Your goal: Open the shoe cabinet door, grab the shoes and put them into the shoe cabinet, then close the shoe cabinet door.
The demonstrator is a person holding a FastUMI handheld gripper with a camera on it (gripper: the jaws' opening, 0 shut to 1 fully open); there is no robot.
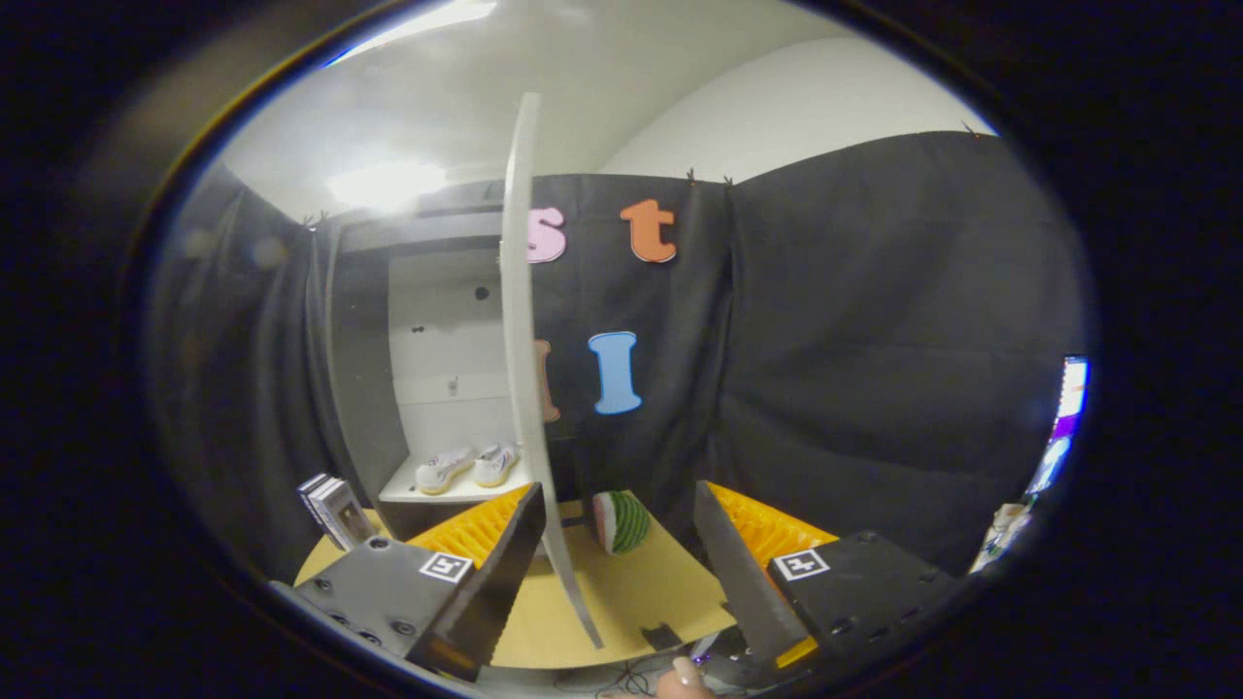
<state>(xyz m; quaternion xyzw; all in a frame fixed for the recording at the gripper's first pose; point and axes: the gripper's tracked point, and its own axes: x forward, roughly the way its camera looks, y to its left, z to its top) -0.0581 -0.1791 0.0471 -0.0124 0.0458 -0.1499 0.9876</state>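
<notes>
The shoe cabinet (452, 379) stands open beyond my left finger, pale inside. A pair of white shoes (466, 468) sits side by side on its bottom shelf. The white cabinet door (525, 369) is swung out towards me and shows edge-on, its lower edge reaching down between my fingers. My gripper (621, 544) is open, its fingers wide apart, and the door's edge lies close to the left finger (505, 549). Nothing is held.
A round tan table (631, 592) lies under the fingers. A green striped, watermelon-like object (621, 521) rests on it just right of the door. Books (335, 510) stand left of the cabinet. A screen (1063, 427) glows far right. A fingertip (685, 675) shows near me.
</notes>
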